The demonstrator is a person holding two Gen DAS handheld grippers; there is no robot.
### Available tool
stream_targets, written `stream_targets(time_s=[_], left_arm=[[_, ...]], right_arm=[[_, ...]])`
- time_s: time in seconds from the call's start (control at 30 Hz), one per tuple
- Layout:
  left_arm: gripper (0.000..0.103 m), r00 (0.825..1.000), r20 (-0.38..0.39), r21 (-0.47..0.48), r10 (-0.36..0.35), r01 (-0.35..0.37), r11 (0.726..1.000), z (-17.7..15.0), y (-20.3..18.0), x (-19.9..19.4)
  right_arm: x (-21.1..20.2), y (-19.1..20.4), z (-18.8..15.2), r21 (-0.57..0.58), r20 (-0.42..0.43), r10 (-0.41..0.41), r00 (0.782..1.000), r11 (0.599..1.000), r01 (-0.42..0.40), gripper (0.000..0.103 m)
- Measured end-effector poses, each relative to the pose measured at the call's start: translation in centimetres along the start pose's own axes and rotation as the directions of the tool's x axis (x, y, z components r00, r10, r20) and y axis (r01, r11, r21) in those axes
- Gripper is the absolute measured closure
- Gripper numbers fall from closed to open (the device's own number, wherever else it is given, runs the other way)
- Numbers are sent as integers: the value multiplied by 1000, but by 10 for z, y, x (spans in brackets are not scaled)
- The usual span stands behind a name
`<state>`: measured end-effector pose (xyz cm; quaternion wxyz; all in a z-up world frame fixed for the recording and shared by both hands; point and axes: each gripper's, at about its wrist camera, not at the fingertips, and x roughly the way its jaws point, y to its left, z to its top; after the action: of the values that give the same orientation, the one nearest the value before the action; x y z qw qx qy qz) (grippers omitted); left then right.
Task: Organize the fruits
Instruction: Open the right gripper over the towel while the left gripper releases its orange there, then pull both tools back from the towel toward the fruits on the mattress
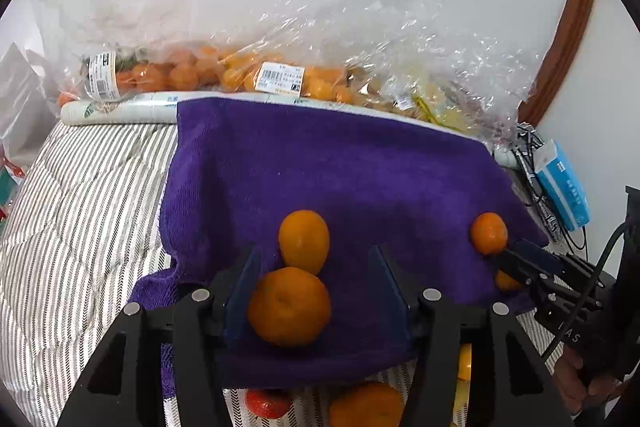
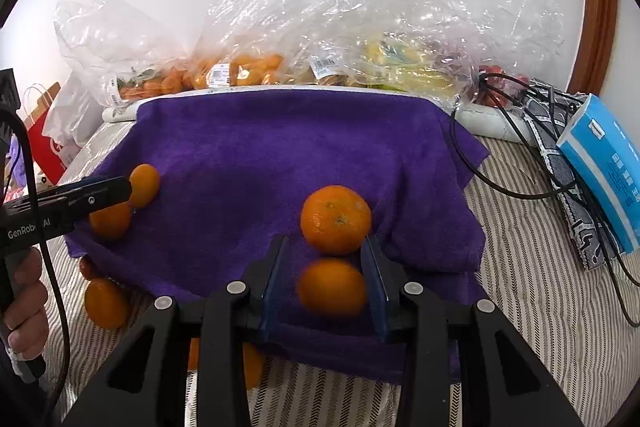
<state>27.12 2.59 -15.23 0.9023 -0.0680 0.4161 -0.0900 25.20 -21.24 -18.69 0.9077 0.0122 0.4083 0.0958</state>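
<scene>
A purple towel (image 1: 360, 167) lies on the bed with several oranges on it. My left gripper (image 1: 313, 249) is open. An orange (image 1: 289, 307) lies between its fingers, against the left pad and apart from the right one. A second orange (image 1: 304, 241) lies just past the tips. My right gripper (image 2: 326, 239) has its jaws set narrow around a blurred orange (image 2: 332, 289); a slim gap shows on that orange's left side. In the left wrist view this orange sits low under the fingers. Another orange (image 2: 336, 219) lies at the right gripper's tips.
Clear plastic bags of fruit (image 2: 248, 67) line the wall behind the towel. To the right lie a blue tissue pack (image 2: 604, 167) and black cables (image 2: 520, 147). Loose oranges (image 2: 105, 303) and a red fruit (image 1: 268, 403) lie on the striped bedding (image 1: 80, 207) near the towel's front edge.
</scene>
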Motion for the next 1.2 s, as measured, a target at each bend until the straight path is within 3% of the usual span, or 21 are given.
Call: stream_targets(time_s=[0.17,0.27,0.33,0.43,0.53,0.67,0.8,1.07,1.2], left_arm=[[46,1000,23,1,0,0,1000,2,0,-9],[46,998,54,6,38,-38,999,4,-3,-17],[46,991,104,22,86,-89,996,6,-7,-29],[46,987,136,41,83,-89,995,10,-11,-45],[46,989,135,30,57,-62,998,10,-12,-60],[46,992,126,24,24,-27,999,3,-12,-77],[46,991,122,37,55,-60,997,-8,-16,-95],[45,991,129,33,36,-41,999,-33,-21,-121],[45,989,136,43,53,-60,997,-47,-25,-129]], right_arm=[[-9,4,2,-1,27,26,999,1000,-26,60],[-19,5,7,23,58,49,997,998,-50,59],[-27,7,11,40,66,36,997,998,-38,59],[-46,10,12,29,93,8,996,1000,-11,59],[-66,14,11,1,121,-36,992,999,36,54],[-88,16,3,17,151,-43,988,999,40,53],[-108,19,-3,34,169,-31,985,999,26,53],[-145,30,-17,40,201,-56,978,998,49,53],[-158,30,-26,51,198,-31,980,998,22,53]])
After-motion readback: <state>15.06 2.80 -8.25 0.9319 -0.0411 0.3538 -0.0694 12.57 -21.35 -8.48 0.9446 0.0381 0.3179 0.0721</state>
